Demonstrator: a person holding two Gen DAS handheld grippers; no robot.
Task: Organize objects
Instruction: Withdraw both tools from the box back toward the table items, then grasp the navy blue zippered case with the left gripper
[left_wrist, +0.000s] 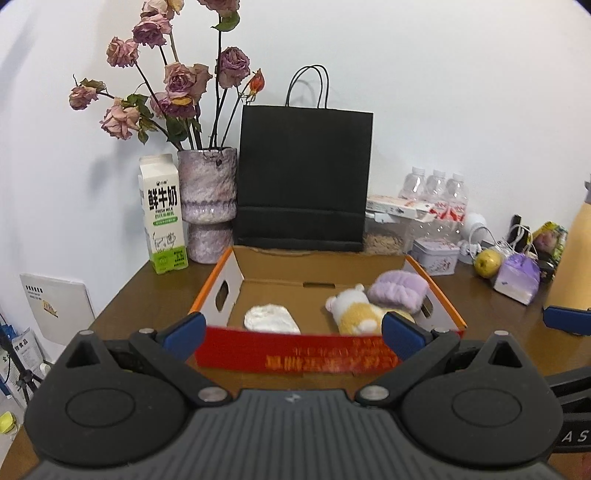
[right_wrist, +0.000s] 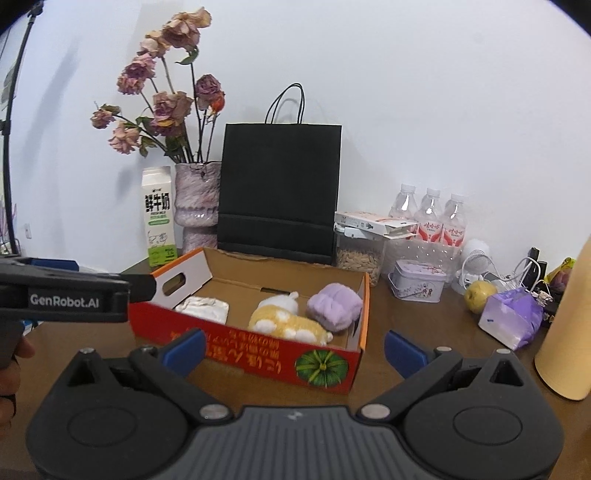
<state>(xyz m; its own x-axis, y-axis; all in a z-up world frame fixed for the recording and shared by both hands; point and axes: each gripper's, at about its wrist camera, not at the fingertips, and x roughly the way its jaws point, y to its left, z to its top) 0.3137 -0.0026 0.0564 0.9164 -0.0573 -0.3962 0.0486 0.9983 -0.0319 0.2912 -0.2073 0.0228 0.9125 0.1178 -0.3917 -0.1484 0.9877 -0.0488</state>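
- Left wrist view: the left gripper (left_wrist: 293, 328) sits low in the frame, jaws wide apart and empty, straddling the near red wall of the cardboard box (left_wrist: 295, 354), which fills the lower centre.
- Right wrist view: the right gripper (right_wrist: 293, 345) is likewise spread wide and holds nothing; the same box lies just above it, centre frame, at a slant. The left gripper's body shows at the left edge, level with the box's left end.
- Step in hand, as I judge it: between picks. Three soft things already lie in the box and neither gripper carries anything, so the sorting looks part done.
- Box contents: a white folded cloth (right_wrist: 203, 308) at the left, a yellow-and-white plush toy (right_wrist: 288, 321) in the middle, a lilac fluffy bundle (right_wrist: 334, 304) at the right, touching the plush.
- Loose items remain at the right of the frame on the brown table (right_wrist: 424, 332): a small tin (right_wrist: 417, 280), a yellow-green fruit (right_wrist: 478, 295), a purple packet (right_wrist: 511, 319).
- Next move probably calls for swinging the right gripper toward one of these; which one I cannot tell.
- The box is shallow, open-topped, with a hand slot in its left end wall and a pumpkin printed on its red front; there is bare floor between the cloth and the plush.
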